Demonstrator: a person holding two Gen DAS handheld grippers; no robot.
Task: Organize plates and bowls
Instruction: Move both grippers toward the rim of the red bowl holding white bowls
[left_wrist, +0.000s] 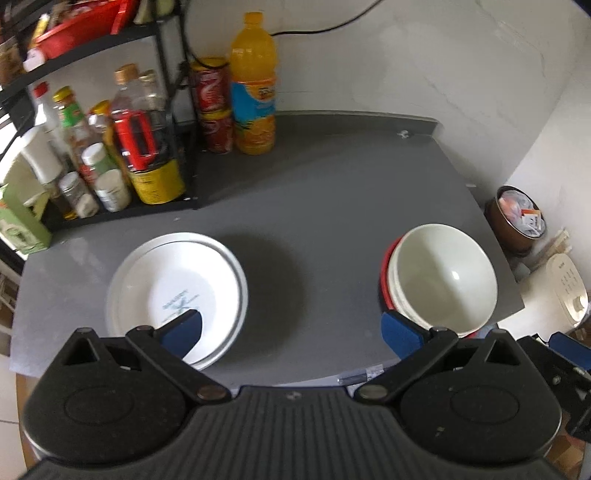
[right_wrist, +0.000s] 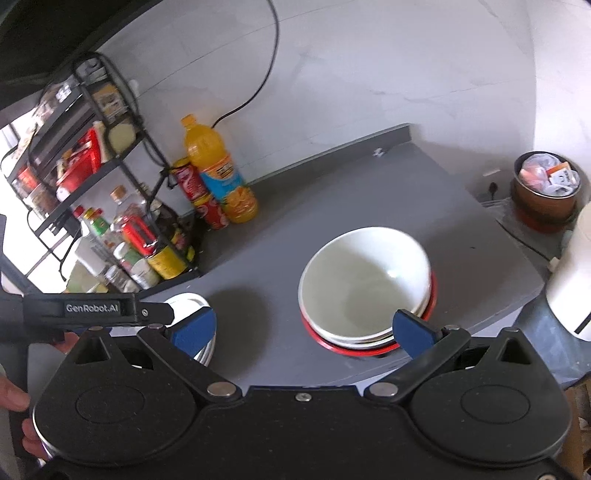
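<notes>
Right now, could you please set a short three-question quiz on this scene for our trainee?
1. True or false: the plates are stacked to the left of the bowls in the left wrist view.
2. What colour is the dish at the bottom of the bowl stack?
3. Which stands next to the juice bottle? A) stacked red cans B) a kettle C) a pan

Key:
1. True; both stacks sit apart on the grey counter.
2. Red: a red rim shows under the white bowls.
3. A.
Both the left gripper and the right gripper are open and hold nothing.
</notes>
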